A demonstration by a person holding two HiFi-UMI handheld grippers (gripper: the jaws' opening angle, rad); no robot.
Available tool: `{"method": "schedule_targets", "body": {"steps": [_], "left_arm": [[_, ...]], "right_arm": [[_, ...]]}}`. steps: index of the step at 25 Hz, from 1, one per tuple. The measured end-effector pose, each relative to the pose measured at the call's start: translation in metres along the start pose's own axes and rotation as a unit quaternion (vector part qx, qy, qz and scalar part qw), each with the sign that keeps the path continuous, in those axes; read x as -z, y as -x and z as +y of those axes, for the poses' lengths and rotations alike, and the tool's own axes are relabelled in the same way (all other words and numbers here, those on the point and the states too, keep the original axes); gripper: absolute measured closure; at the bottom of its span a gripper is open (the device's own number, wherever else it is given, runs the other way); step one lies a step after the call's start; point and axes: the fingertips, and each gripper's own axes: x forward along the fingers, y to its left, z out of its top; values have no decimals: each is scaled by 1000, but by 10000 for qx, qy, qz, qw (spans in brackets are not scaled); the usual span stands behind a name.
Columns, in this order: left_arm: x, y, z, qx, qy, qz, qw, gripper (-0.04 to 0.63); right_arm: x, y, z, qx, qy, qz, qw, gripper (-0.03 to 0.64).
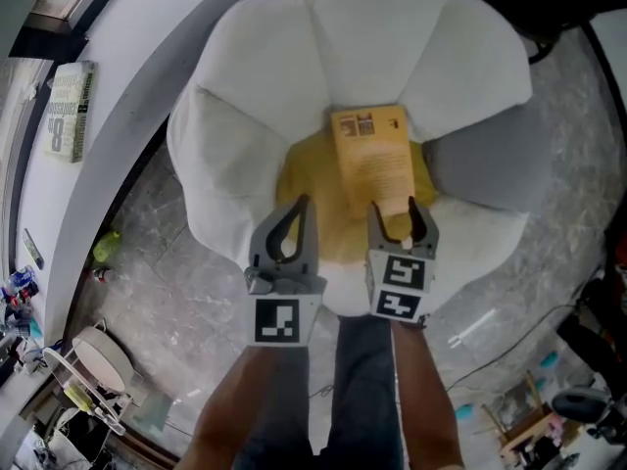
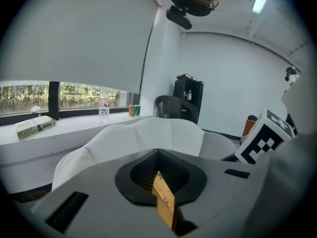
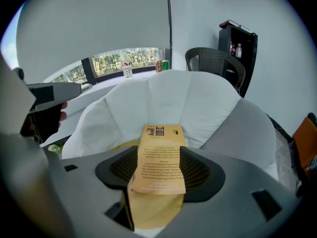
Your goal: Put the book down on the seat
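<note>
While the book (image 1: 370, 155) lies flat on the yellow seat cushion (image 1: 309, 184) at the middle of the head view, its far end points toward the white petal-shaped backrest (image 1: 372, 37). The right gripper (image 1: 395, 205) sits at the book's near edge, its jaws spread wide and released. In the right gripper view the near end of the book lies in the gap between them.

Just to the left in the head view, the left gripper (image 1: 304, 204) hangs over the cushion's edge with its jaw tips closed together. A thin orange sliver shows in the slit between them, and I cannot tell what it is.

A grey side cushion (image 1: 490, 169) flanks the seat at centre right. At upper left a second book (image 1: 69, 111) rests on the white window ledge (image 2: 74, 128). The left gripper view also shows a water bottle (image 2: 103, 108) and cans (image 2: 133, 110) on that ledge. A black chair (image 2: 176, 110) and a dark shelf unit (image 2: 188, 90) stand behind the backrest.
</note>
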Motion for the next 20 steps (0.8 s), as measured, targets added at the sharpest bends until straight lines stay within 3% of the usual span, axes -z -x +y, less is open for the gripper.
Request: {"method": "schedule_targets", "body": {"steps": [4, 11, 16, 20], "left_arm": [[-17, 5, -5, 30, -101, -62, 9999, 589], [-78, 15, -19, 79, -265, -435, 9987, 589], [-131, 33, -24, 37, -358, -654, 9972, 589], [-186, 45, -17, 11, -430, -853, 9954, 589]], "right_arm": [[-29, 24, 5, -233, -236, -518, 9981, 352], [-86, 76, 4, -310, -243, -1230, 9916, 461], [-124, 127, -4, -153, -347, -1688, 9849, 599], [-172, 162, 3, -213, -271, -1976, 9797, 611]]}}
